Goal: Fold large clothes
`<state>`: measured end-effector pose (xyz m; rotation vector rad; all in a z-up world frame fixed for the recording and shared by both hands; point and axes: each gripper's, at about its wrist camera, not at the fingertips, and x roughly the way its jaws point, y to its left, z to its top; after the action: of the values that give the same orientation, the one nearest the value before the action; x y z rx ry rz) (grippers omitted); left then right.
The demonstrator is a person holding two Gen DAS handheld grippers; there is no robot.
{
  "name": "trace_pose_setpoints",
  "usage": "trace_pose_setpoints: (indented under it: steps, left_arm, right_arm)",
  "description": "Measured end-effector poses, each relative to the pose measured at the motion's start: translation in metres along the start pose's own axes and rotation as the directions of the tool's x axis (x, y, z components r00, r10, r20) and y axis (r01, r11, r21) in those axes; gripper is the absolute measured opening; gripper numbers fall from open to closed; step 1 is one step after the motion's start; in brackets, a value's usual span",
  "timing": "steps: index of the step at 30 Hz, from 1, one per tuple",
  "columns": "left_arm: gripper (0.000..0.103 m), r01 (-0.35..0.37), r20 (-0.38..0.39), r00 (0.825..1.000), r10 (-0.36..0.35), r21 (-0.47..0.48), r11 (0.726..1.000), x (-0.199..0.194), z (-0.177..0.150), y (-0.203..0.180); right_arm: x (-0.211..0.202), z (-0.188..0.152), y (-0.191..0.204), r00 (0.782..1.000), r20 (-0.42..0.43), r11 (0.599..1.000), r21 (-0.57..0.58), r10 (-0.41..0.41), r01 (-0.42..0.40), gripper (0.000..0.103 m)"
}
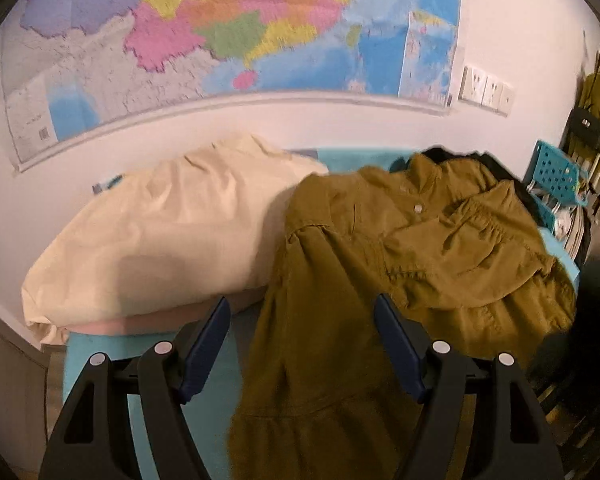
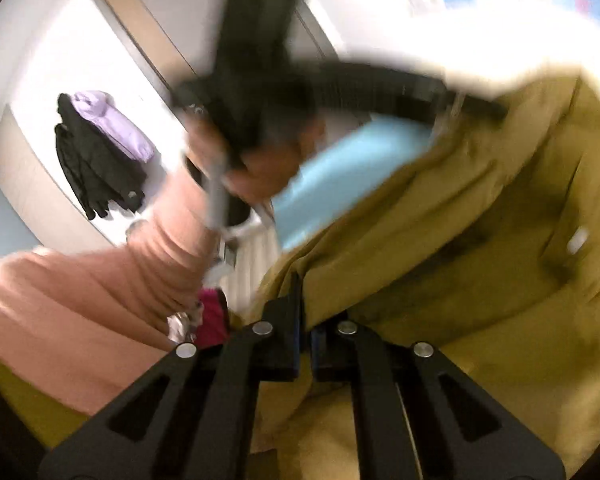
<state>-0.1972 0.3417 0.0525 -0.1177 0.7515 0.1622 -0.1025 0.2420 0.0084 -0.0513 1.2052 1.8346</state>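
An olive-green button-front garment (image 1: 380,240) lies crumpled on the blue-covered table (image 1: 100,360), its lower part hanging over the near edge. My left gripper (image 1: 300,304) hovers open just above that hanging part, with cloth showing between the blue pads but not pinched. In the blurred right wrist view the same olive garment (image 2: 460,240) fills the right side. My right gripper (image 2: 305,308) is shut on a fold at its edge. A person's hand (image 2: 256,168) and pink sleeve (image 2: 140,280) hold the other gripper beyond it.
A cream garment (image 1: 160,232) lies heaped at the table's back left, against the wall below a big map (image 1: 220,32). A black garment (image 1: 452,154) peeks out behind the olive one. Blue perforated baskets (image 1: 556,172) stand at the right. Dark clothes (image 2: 96,160) hang on a far wall.
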Motion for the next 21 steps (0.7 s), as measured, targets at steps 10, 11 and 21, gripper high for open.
trace_pose_setpoints:
  steps: [10,11,21]
  left_arm:
    - [0.073,0.078,0.087,0.994,-0.072,-0.071,0.994,-0.023,0.034,0.009]
    - [0.073,0.081,0.069,0.995,-0.077,-0.059,0.995,-0.014,0.033,0.004]
    - [0.073,-0.006,-0.103,0.995,0.014,0.082,0.997,0.097,0.028,-0.058]
  right_arm:
    - [-0.164,0.054,-0.001,0.903,0.024,0.901,-0.064,-0.428,0.429,0.005]
    - [-0.166,0.051,-0.009,0.89,-0.013,0.889,-0.061,-0.456,0.454,0.006]
    - [-0.197,-0.051,-0.101,0.834,0.027,0.812,0.25,-0.551,0.528,0.08]
